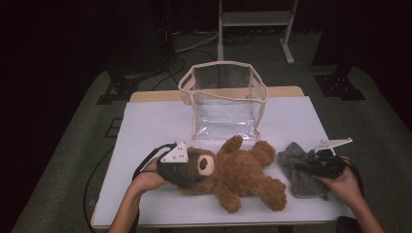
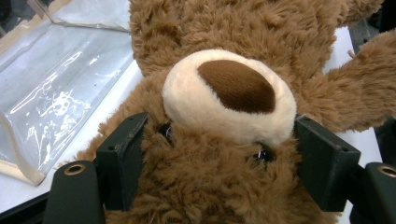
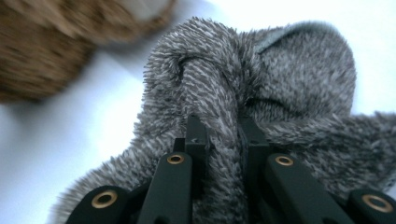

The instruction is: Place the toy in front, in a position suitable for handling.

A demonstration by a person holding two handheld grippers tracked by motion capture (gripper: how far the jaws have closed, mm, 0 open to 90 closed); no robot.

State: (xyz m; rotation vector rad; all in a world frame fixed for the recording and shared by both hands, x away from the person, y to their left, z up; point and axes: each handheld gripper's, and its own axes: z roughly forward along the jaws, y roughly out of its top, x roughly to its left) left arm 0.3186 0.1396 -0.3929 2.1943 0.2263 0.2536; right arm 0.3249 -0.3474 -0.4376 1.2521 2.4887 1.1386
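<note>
The left gripper (image 1: 187, 167) clamps the brown teddy bear's (image 1: 238, 172) head, a jaw pressed into the fur on either side of its cream snout (image 2: 229, 95). The right gripper (image 3: 219, 135) pinches a raised fold of the grey fleece cloth (image 3: 261, 98) between nearly closed jaws. Beyond both stands a clear plastic bag (image 1: 223, 99).

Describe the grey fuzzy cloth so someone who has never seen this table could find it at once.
Start at the clear plastic bag standing at the back of the white table. In front of it lies a brown teddy bear; right of the bear lies the grey fuzzy cloth. It alone is grey and crumpled, pinched by the right tool.
</note>
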